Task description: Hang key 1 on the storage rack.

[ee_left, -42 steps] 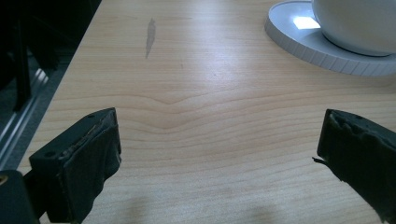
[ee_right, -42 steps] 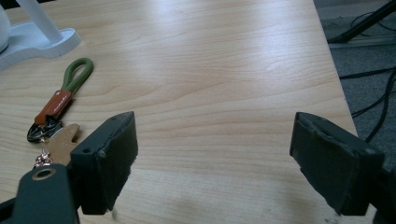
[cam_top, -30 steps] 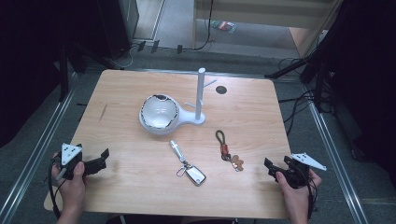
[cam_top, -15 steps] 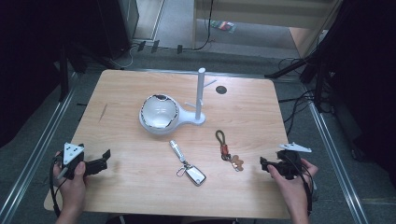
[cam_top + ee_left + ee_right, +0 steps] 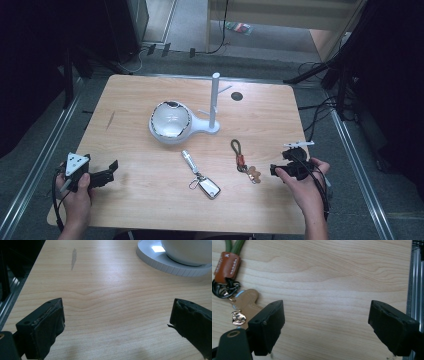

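Jaws of right gripper [image 5: 278,169] spread, empty. Keychain [image 5: 243,161] lies just left, long axis toward the stand [image 5: 214,102]. Left gripper [image 5: 113,170] spread, well apart.

A pale wooden desk [image 5: 130,100] stood on a grey floor [image 5: 280,40]. Near its middle sat a white stand: a round bowl [image 5: 170,121] with a dark-trimmed rim, joined on one base to an upright white post [image 5: 215,100] with short pegs. In the left gripper view the bowl's ridged white base [image 5: 175,267] lay at the upper right. A dark round hole [image 5: 237,96] marked the desk just beyond the post. Nearer the front edge lay a silver car key fob [image 5: 209,187], ringed to a slim silver cylinder [image 5: 188,160]. Metal rails [image 5: 45,160] ran along both sides of the desk, and black cables [image 5: 320,107] trailed on the floor to the right.
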Available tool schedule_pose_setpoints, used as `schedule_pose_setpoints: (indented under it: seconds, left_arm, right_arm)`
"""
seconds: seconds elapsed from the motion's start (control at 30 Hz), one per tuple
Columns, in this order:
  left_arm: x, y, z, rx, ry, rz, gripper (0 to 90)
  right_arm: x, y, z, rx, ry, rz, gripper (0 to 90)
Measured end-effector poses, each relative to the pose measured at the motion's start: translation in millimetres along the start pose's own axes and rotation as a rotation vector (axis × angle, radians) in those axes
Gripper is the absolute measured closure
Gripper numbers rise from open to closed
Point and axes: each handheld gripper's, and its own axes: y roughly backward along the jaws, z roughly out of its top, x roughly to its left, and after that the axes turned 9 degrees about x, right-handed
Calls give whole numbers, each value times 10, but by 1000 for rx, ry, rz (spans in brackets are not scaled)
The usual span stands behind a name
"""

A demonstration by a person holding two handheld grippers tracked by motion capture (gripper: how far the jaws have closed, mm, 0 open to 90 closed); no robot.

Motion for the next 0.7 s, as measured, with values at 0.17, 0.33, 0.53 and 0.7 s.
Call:
schedule_pose_setpoints:
  seconds: [0.17, 0.33, 0.53, 0.7]
  left_arm:
    - [-9, -3, 2, 3, -6, 4, 0]
    - [-1, -2, 2, 5, -3, -5, 0]
    - [-12, -6, 4, 10, -13, 4, 0]
    - [-8, -6, 4, 8, -9, 1, 0]
  right_arm:
    - [48, 27, 48, 11, 20, 12, 138]
    - [189, 53, 134, 47, 80, 11, 136]
    - [229, 115, 256, 44, 100, 17, 137]
    - [282, 160, 382, 50, 111, 17, 137]
